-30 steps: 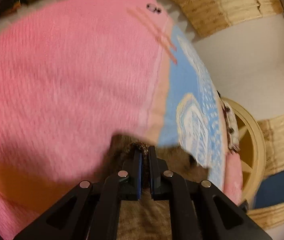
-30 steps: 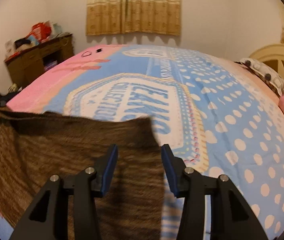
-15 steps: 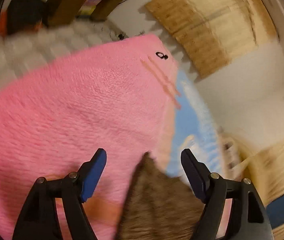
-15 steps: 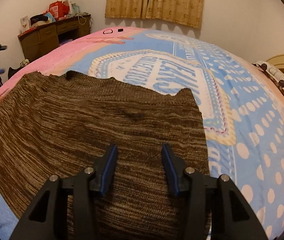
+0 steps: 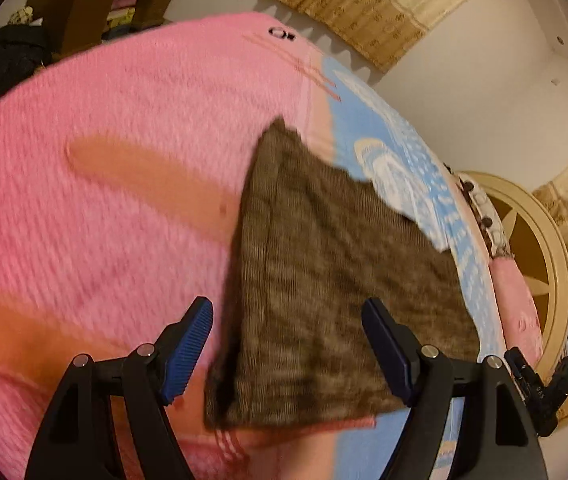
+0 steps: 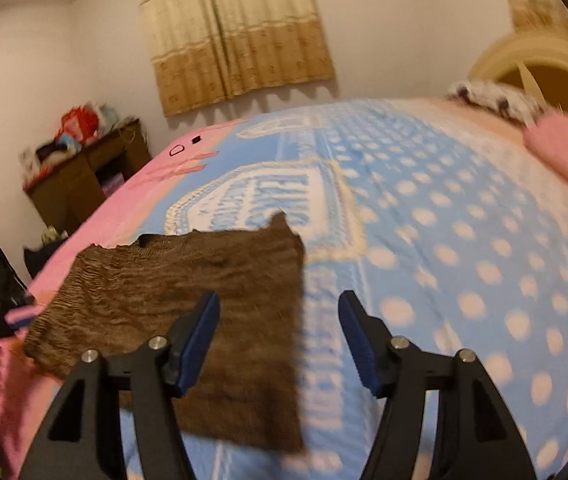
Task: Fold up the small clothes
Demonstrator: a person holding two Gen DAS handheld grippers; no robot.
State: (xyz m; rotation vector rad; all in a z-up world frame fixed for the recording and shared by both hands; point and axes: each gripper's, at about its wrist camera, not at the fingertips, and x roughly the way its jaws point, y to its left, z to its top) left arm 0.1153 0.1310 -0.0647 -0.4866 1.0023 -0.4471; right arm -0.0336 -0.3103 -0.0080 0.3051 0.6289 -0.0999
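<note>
Garment down, both grippers free

Brown knit garment (image 5: pixel 324 292) lay flat on the bedspread (image 5: pixel 103 200). Left gripper (image 5: pixel 288 344), jaws apart, sat squarely over its near edge; right gripper (image 6: pixel 279 340) (jaws just widened, gripping nothing) straddled its right edge.

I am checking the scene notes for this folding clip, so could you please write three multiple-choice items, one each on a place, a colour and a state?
1. Where does the brown knit garment lie?
A. on the bedspread, over its pink and blue parts
B. on the wooden desk
C. over the headboard

2. What colour are the pads inside the jaws?
A. red
B. blue
C. white

3. How does the left gripper stand?
A. shut on the garment
B. shut on nothing
C. open, pads clear of the garment

Answers:
1 A, the cloth lies flat across the pink and dotted blue cover.
2 B, ribbed blue pads show in both wrist views.
3 C, its jaws stand wide apart, and the garment lies flat on the bed.
</note>
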